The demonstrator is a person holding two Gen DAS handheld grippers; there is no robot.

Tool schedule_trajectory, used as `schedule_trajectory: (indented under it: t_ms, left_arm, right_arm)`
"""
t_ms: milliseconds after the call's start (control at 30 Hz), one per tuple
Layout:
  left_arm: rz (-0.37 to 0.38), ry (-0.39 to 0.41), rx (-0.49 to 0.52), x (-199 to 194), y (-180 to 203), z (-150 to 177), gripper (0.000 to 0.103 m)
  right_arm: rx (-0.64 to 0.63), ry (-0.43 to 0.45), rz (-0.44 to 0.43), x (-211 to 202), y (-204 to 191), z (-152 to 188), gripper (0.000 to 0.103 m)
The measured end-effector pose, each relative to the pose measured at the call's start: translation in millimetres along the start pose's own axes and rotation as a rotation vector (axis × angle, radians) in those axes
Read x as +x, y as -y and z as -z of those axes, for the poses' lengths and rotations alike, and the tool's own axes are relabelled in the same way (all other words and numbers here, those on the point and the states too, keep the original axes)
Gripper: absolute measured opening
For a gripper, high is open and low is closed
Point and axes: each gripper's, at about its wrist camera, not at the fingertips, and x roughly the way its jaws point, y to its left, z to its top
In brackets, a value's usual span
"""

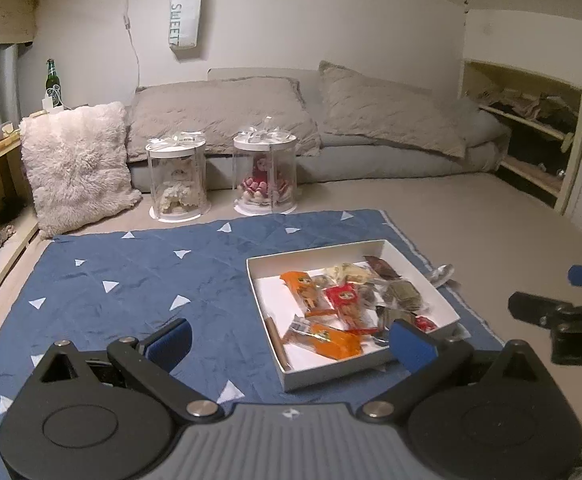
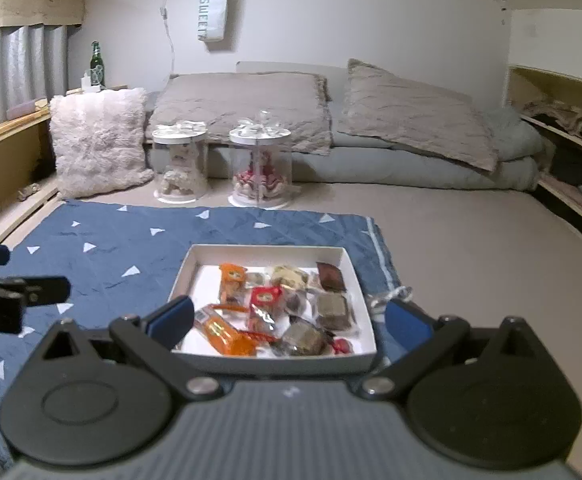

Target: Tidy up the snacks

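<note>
A white shallow box (image 1: 311, 255) (image 2: 267, 249) sits on a blue cloth and holds several wrapped snacks: orange packets (image 1: 333, 342) (image 2: 227, 334), a red packet (image 1: 345, 294) (image 2: 266, 295), brown and clear-wrapped pieces (image 2: 333, 306). A silver-wrapped item (image 1: 443, 273) (image 2: 391, 295) lies on the cloth outside the box's right side. My left gripper (image 1: 291, 342) is open and empty, just in front of the box's near left part. My right gripper (image 2: 289, 322) is open and empty, straddling the box's near edge. The right gripper also shows in the left wrist view (image 1: 563, 304).
The blue cloth with white triangles (image 1: 131, 272) (image 2: 91, 240) covers the floor's left part. Two clear round gift boxes with dolls (image 1: 177, 176) (image 1: 265, 170) stand behind it. A fluffy cushion (image 1: 75, 168), a grey mattress with pillows (image 1: 331, 120) and wooden shelves (image 1: 531, 128) ring the room.
</note>
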Motion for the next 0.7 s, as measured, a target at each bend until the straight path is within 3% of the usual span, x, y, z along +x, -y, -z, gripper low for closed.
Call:
schedule_trajectory:
  t_ms: [700]
  left_arm:
    - [-0.077,0.042,0.021,-40.7,-9.5,71.8,0.103]
  right_arm:
    - [0.018,0.024,-0.011,-39.2,-2.2,63.0,0.103]
